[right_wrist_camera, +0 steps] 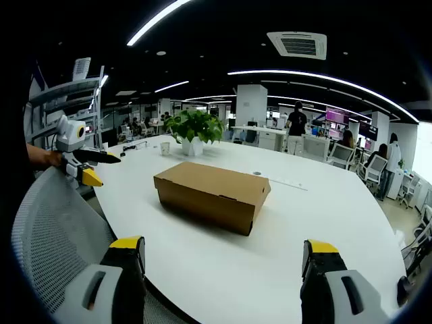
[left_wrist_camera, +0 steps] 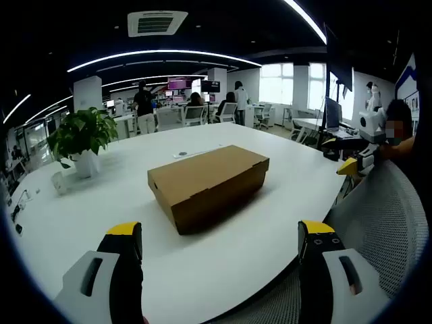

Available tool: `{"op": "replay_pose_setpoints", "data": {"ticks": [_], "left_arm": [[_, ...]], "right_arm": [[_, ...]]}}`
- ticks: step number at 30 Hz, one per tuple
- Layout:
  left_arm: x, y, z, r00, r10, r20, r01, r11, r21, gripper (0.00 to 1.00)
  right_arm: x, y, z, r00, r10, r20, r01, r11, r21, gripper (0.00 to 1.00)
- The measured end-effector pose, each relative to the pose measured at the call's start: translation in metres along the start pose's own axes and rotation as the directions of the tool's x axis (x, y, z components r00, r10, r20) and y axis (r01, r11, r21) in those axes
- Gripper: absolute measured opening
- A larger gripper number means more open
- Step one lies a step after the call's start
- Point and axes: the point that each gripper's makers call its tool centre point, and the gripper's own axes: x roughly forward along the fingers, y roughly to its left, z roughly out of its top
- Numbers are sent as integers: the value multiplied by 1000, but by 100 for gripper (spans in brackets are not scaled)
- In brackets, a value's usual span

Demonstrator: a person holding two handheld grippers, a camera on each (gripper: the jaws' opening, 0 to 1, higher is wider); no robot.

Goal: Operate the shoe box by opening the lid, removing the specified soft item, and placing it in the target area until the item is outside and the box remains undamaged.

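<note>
The brown shoe box (left_wrist_camera: 208, 185) (right_wrist_camera: 212, 194) lies closed near the middle of the white table (left_wrist_camera: 223, 263) (right_wrist_camera: 324, 209), with no readable print on it. The left gripper (left_wrist_camera: 219, 233) and right gripper (right_wrist_camera: 223, 246) are both held back from the table edge, level, fingers spread wide and holding nothing. A potted plant (left_wrist_camera: 81, 138) (right_wrist_camera: 194, 129) stands well beyond the box.
</note>
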Motion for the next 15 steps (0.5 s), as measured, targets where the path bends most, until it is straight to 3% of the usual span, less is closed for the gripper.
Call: {"op": "replay_pose_setpoints", "data": {"ticks": [15], "left_arm": [[0, 2, -2, 1000, 5, 0, -5, 1000, -6, 100]], "right_arm": [[0, -2, 0, 1000, -8, 5, 8, 1000, 4, 98]]}}
